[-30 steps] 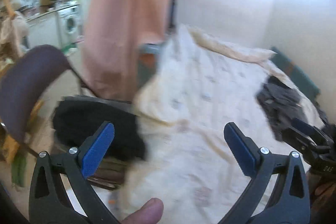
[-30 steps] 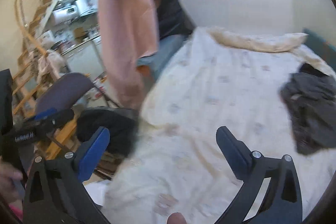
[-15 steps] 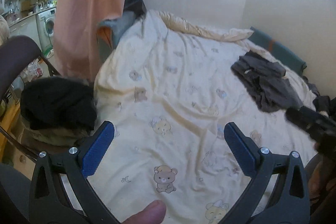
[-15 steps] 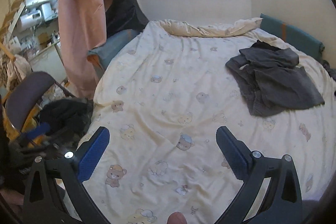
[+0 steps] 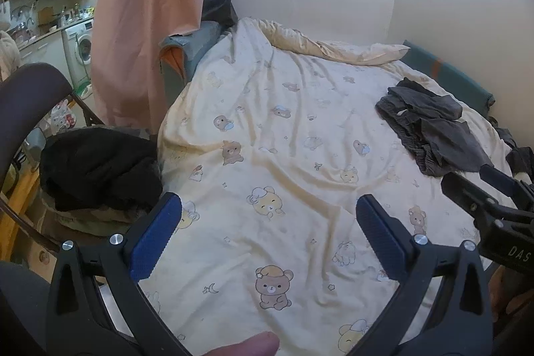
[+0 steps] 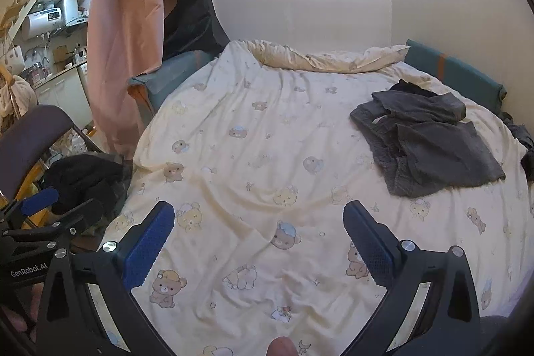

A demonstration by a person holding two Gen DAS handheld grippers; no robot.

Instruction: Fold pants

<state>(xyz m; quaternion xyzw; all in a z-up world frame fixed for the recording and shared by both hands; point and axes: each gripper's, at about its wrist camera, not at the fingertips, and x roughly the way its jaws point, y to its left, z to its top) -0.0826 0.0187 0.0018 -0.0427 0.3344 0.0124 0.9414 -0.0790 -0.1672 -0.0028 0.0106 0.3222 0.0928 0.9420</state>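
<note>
view swinging from chair to bed | pants (image 6: 430, 142) now showing, crumpled | left gripper (image 5: 268, 229), right gripper (image 6: 258, 236) jaws apart, empty | reaching next

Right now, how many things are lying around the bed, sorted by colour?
Dark grey: 1, the crumpled pants on the far right of the bed.
Cream with bears: 1, the duvet covering the bed.
Black: 1, the heap of clothing on the chair left of the bed.
Peach: 1, the hanging curtain.
Total: 4.
</note>
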